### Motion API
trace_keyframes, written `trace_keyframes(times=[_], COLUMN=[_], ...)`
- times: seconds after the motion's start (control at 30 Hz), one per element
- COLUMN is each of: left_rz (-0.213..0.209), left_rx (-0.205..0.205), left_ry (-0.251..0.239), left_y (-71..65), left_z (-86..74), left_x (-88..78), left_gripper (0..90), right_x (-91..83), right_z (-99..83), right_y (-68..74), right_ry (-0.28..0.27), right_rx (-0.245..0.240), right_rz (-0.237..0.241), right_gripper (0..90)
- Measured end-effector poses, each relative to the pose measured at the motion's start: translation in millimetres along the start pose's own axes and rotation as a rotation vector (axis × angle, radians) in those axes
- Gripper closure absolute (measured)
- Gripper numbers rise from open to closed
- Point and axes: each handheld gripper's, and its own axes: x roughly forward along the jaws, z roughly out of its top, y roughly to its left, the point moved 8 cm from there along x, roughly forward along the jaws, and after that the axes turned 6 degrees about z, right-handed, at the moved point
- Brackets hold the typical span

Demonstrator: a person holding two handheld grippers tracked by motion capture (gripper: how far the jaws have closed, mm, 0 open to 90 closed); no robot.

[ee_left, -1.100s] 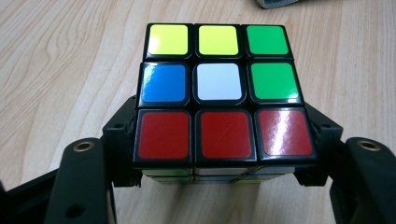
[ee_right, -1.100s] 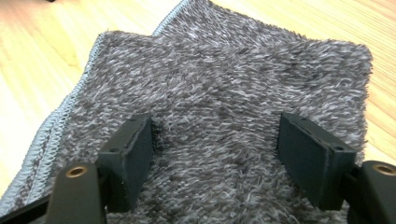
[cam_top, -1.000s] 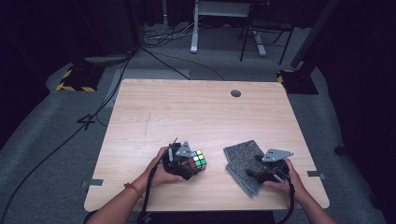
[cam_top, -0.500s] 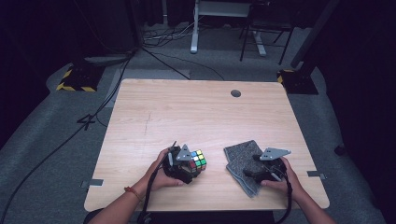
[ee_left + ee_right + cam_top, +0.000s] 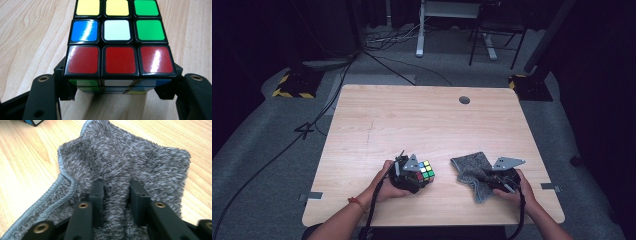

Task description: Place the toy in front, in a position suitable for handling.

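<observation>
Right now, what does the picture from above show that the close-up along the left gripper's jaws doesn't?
The high view alone takes in the whole table, the person's two hands, the right gripper pinching the grey cloth, and the floor cables beyond. The left gripper view alone shows the sticker colours up close: a red row nearest, then blue, white, green, then yellow, yellow, green, with both jaws pressed against the cube's sides. Both show the puzzle cube clamped in the left gripper over the wooden tabletop.
</observation>
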Motion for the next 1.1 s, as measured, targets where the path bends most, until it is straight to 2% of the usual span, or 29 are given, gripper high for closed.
trace_keyframes(times=[0.1, 0.33, 0.47, 0.5, 0.53, 0.6, 0.63, 0.73, 0.77, 0.8, 0.87, 0.9, 0.93, 1.0, 1.03, 1.07, 1.1], left_rz=[-0.009, -0.022, -0.018, -0.021, -0.021, -0.001, 0.012, -0.001, -0.008, -0.008, -0.023, -0.022, -0.023, -0.026, -0.003, 0.015, 0.010], left_rx=[0.027, 0.039, 0.058, 0.061, 0.061, 0.084, 0.122, 0.133, 0.148, 0.148, 0.172, 0.180, 0.183, 0.189, 0.209, 0.212, 0.209], left_ry=[0.002, 0.021, 0.025, 0.005, 0.005, -0.003, 0.008, 0.013, 0.018, 0.018, 0.026, 0.028, 0.013, 0.009, 0.018, 0.024, 0.023], left_y=[-1.5, -4.6, -7.4, -9.4, -9.4, -9.7, -10.2, -13.1, -16.3, -16.3, -21.1, -23.1, -27.1, -28.7, -30.3, -30.4, -30.7], left_z=[0.8, 2.6, 7.7, 14.3, 14.3, 21.5, 27.2, 33.3, 38.9, 38.9, 45.9, 50.0, 59.1, 63.2, 69.5, 71.0, 72.3], left_x=[-0.2, -0.7, -1.4, -4.0, -4.0, -5.4, -4.1, -0.1, 4.1, 4.1, 8.9, 11.0, 14.0, 14.9, 17.5, 19.0, 20.3], left_gripper=[33.3, 33.7, 33.7, 33.8, 33.7, 33.7, 33.7, 33.8, 33.8, 33.7, 33.7, 33.8, 33.7, 33.8, 33.8, 33.8, 33.8], right_x=[-0.2, -2.9, -8.6, -10.2, -12.1, -16.6, -19.1, -23.8, -26.7, -26.7, -26.4, -24.1, -22.3, -16.9, -13.9, -11.8, -10.4], right_z=[1.1, 8.7, 27.3, 31.8, 36.5, 45.9, 50.9, 61.7, 72.9, 72.9, 82.9, 90.7, 93.5, 96.5, 98.1, 99.8, 101.7], right_y=[1.2, 3.9, 14.1, 15.7, 17.3, 20.6, 22.1, 26.2, 32.3, 32.3, 41.3, 50.9, 55.6, 63.1, 65.3, 66.7, 66.5], right_ry=[0.004, -0.018, -0.064, -0.075, -0.089, -0.114, -0.127, -0.151, -0.173, -0.173, -0.177, -0.167, -0.162, -0.139, -0.133, -0.129, -0.124], right_rx=[-0.021, -0.022, -0.062, -0.071, -0.073, -0.088, -0.097, -0.118, -0.134, -0.134, -0.163, -0.193, -0.204, -0.223, -0.226, -0.225, -0.231], right_rz=[-0.008, 0.016, 0.041, 0.039, 0.044, 0.053, 0.052, 0.055, 0.066, 0.066, 0.081, 0.089, 0.104, 0.124, 0.124, 0.122, 0.113], right_gripper=[76.4, 79.0, 79.4, 79.4, 79.4, 79.4, 79.4, 79.4, 79.4, 79.4, 79.4, 79.4, 79.4, 79.3, 79.3, 79.3, 79.3])
